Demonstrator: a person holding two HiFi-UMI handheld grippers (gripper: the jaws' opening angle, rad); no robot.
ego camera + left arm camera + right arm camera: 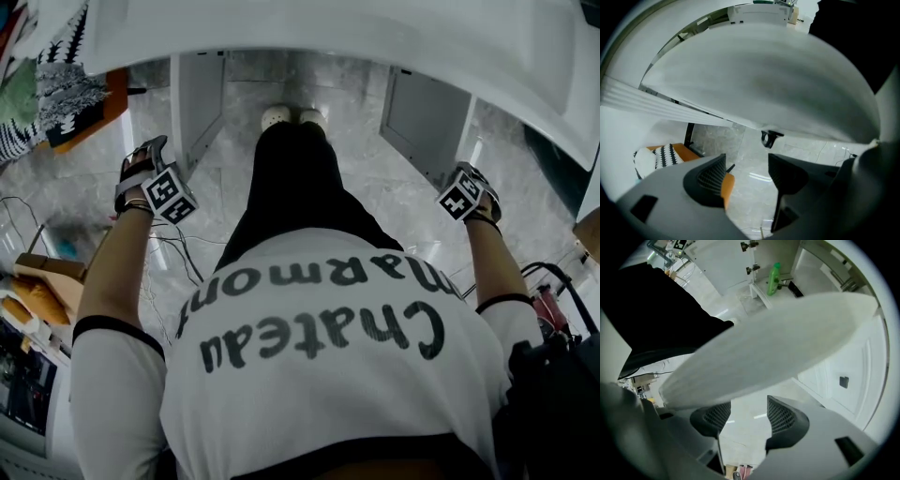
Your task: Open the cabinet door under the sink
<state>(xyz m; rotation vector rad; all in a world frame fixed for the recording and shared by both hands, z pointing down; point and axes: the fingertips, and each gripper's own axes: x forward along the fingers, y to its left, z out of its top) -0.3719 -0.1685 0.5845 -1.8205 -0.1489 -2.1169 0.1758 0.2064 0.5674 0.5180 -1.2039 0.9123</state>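
Both cabinet doors under the white worktop stand swung out over the marble floor. The left door and right door flank the person's white shoes at the cabinet opening. The left gripper is held low, just outside the free edge of the left door. Its fingers are spread apart with only floor showing between them. A broad, blurred white panel fills that view above the fingers, with a small black fitting at its lower edge; whether it is door or worktop cannot be determined. The right gripper is held just outside the free edge of the right door. Its fingers are likewise parted and hold nothing, and a blurred white panel crosses close in front of them. Beyond it the right gripper view shows a green bottle standing in the open cabinet. An orange seat with a patterned cushion stands by the floor's left side.
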